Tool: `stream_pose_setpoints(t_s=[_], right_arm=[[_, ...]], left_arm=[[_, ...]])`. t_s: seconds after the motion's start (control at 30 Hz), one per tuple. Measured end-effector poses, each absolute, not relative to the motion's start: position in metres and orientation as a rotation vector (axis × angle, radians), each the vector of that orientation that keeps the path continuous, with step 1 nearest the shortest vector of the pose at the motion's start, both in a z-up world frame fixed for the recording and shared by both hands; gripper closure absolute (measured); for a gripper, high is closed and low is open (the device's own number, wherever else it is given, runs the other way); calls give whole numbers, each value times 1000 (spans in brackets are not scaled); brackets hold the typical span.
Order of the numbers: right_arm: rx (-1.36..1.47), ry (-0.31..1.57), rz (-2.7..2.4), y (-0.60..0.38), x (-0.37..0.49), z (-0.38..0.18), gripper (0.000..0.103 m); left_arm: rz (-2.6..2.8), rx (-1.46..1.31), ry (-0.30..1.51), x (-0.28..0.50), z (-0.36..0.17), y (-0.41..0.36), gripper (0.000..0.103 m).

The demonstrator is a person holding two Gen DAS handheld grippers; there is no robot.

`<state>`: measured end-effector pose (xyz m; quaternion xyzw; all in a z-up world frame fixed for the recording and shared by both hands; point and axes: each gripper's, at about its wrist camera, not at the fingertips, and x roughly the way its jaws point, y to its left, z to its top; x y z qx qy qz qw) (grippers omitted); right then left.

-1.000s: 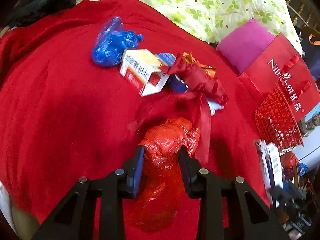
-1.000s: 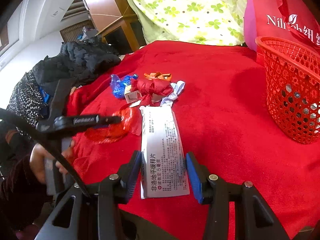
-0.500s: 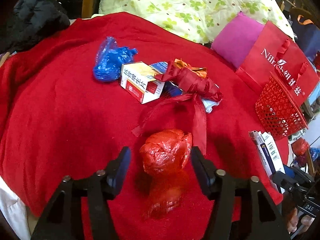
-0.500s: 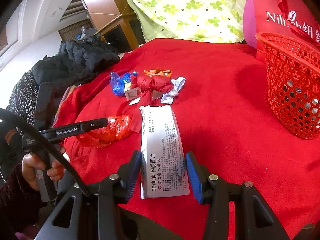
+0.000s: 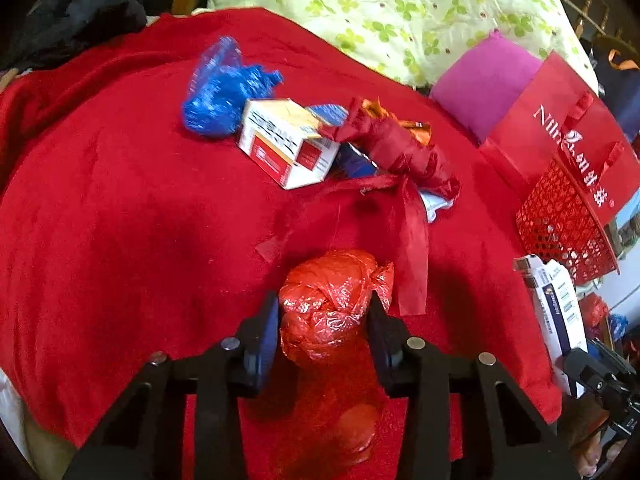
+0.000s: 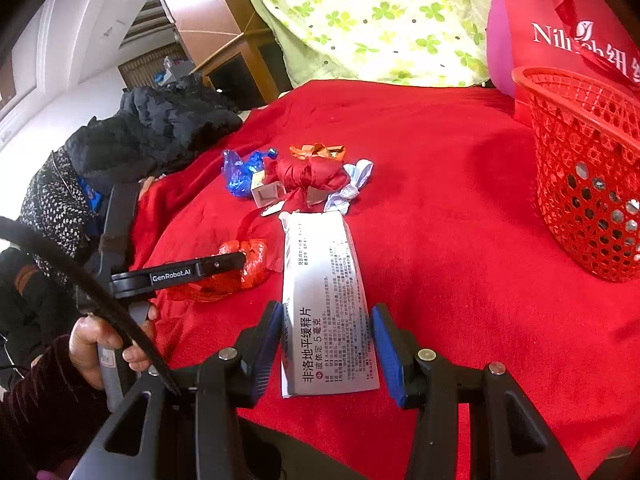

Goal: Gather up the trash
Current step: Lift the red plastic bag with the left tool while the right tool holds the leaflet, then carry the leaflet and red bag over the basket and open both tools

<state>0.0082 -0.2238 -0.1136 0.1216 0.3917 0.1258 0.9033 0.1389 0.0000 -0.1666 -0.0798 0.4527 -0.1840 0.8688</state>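
My left gripper [image 5: 322,320] is shut on a crumpled red plastic bag [image 5: 332,300] on the red blanket [image 5: 120,220]; the bag also shows in the right wrist view [image 6: 244,264]. My right gripper [image 6: 326,352] is shut on a flattened white medicine box [image 6: 324,300], which also shows in the left wrist view [image 5: 556,312]. A pile of trash lies further on: a blue plastic bag [image 5: 224,92], a white and red box [image 5: 288,140], a red ribbon bundle [image 5: 400,148], an orange wrapper [image 6: 318,151] and a white wrapper [image 6: 352,186].
A red mesh basket [image 6: 588,168] stands at the right of the blanket, in front of a red shopping bag [image 5: 568,120] and a magenta cushion [image 5: 484,84]. A green flowered quilt [image 5: 400,12] lies behind. Dark coats [image 6: 160,128] are heaped at the left.
My left gripper was shut on the red bag, opened around it half a second ago, and has closed on it again. The right gripper with the box has stayed put.
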Motion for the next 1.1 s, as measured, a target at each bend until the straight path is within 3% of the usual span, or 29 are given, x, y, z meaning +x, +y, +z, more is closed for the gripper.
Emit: stream_pose_setpoints(t_s=[0.3,0.6,1.1], right_arm=[[221,744,261,-202,11,-86,55],[223,700,264,-197,4,-69,55],[288,613,228,-232,-6,-45,55]], left_arm=[[-277,-176,774,115,-104,39,61],[-271,-122,609,87,-40,24,61],[-270,-115,535,68,-8,14,61]])
